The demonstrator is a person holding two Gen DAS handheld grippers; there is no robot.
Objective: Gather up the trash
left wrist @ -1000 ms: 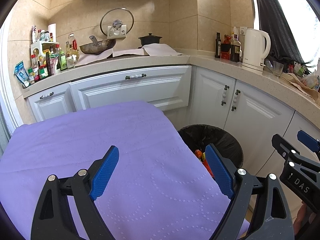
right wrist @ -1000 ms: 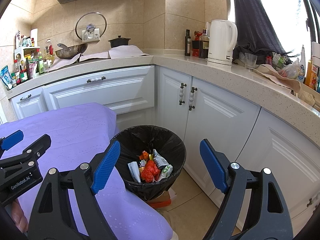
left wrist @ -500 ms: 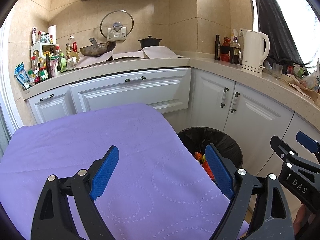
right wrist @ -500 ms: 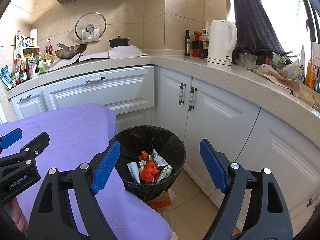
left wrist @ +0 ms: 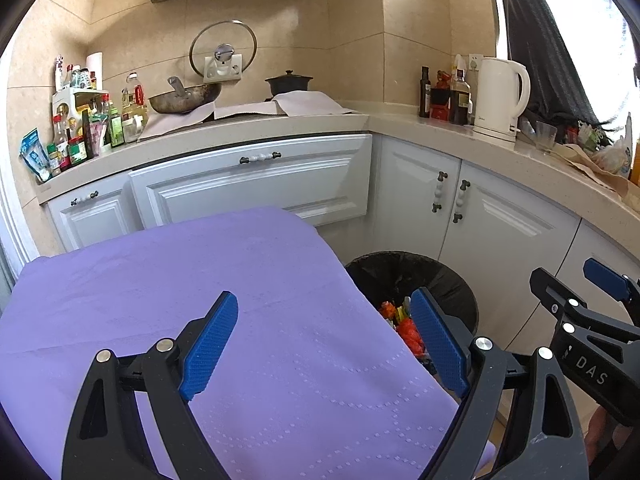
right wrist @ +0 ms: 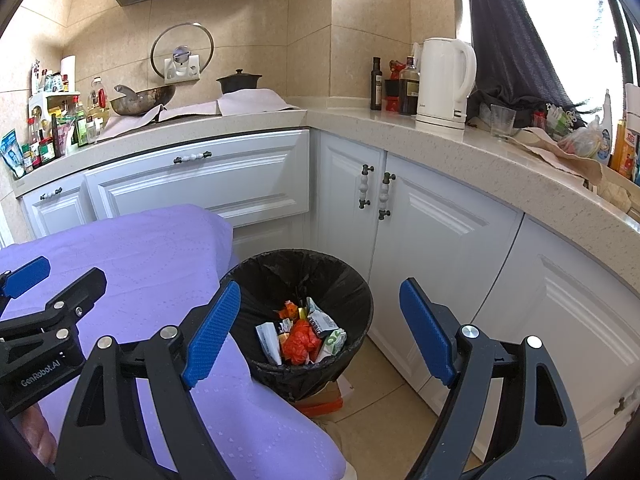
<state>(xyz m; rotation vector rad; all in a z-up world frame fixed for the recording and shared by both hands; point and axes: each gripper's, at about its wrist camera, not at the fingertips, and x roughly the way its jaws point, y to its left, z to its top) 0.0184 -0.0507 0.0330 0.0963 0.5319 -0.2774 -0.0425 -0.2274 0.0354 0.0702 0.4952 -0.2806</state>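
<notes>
Both tools are hovering idle at this moment. The left black two-finger gripper with blue ribbed pads is occupying the lower centre of the left wrist view, jaws standing wide apart with nothing between them, above the purple embossed paper-like cloth covering a table. The right black two-finger gripper with blue ribbed pads is sitting at the lower centre of the right wrist view, likewise spread wide and gripping nothing, and is pointing down toward the round bin lined with a black plastic bag. That bin is standing on the floor at centre frame, just beside the right edge of the cloth and near the white cabinet doors. Inside it, the crumpled trash is lying in a heap: an orange-red wad, white wrappers and a green-printed packet. No loose trash is showing on the visible part of the cloth in either view. Judgement: the collection step appears complete or nearly so, with 2 empty tools and the litter already binned. The next move would call for checking the cloth and floor for any remaining piece; if 1 is found, an open gripper should be lowered around it before closing.
</notes>
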